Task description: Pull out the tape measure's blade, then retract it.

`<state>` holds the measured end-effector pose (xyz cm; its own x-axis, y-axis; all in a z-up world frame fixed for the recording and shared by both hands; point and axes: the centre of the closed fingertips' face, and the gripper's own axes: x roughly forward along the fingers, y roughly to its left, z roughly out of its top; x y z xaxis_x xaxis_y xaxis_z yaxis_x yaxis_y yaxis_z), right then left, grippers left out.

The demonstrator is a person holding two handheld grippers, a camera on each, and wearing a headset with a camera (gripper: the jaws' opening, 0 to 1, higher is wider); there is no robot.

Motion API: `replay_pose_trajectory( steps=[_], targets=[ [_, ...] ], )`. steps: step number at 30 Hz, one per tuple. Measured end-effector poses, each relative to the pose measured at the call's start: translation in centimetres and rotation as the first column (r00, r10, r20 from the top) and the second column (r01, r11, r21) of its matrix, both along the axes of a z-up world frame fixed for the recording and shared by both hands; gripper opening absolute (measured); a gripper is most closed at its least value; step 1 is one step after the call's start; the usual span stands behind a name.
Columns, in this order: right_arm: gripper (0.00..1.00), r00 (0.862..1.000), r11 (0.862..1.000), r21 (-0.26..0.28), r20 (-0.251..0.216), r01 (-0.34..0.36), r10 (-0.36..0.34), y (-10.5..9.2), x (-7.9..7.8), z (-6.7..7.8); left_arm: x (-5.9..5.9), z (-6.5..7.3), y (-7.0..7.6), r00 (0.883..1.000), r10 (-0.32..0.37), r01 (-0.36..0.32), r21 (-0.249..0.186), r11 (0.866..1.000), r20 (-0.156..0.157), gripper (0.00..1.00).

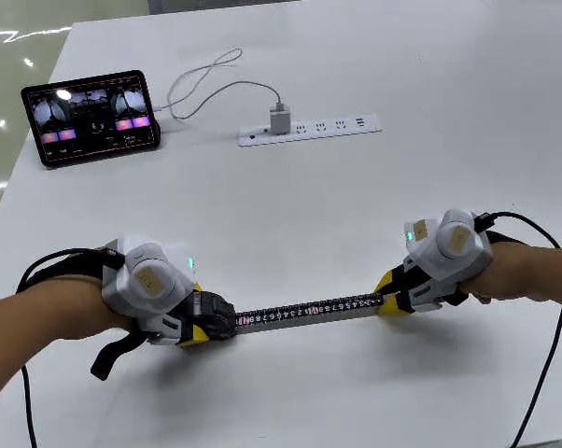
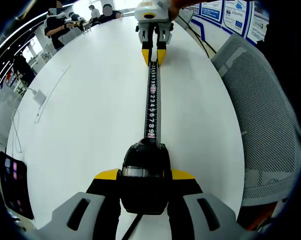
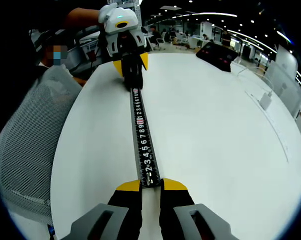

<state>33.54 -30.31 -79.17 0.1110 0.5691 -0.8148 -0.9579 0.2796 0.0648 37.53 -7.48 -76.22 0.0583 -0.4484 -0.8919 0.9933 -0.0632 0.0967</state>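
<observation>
Lower centre of the head view: my left gripper (image 1: 204,324) clamps the tape measure case (image 2: 145,172) to anchor it, while my right gripper (image 1: 390,291) seems pinched on the blade (image 1: 309,311) tip, so it spans taut across the table (image 1: 356,187)

A white table (image 1: 356,205) carries a lit tablet (image 1: 91,117), a cable (image 1: 209,66) and a power strip (image 1: 311,129).

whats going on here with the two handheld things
A person holds a tool in each hand over a white table. The left tool is clamped on the tape measure's black case; the right tool pinches the end of the blade. It is stretched out between them, not yet retracted.
</observation>
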Motion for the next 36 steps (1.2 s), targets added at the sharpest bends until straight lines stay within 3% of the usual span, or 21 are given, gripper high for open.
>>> replay_pose_trajectory(
  steps=[36],
  targets=[
    [0.08, 1.000, 1.000, -0.017, -0.001, 0.011, -0.011, -1.2, -0.3, 0.2, 0.0, 0.0, 0.0, 1.000, 0.001, -0.001, 0.002, 1.000, 0.001, 0.30]
  ],
)
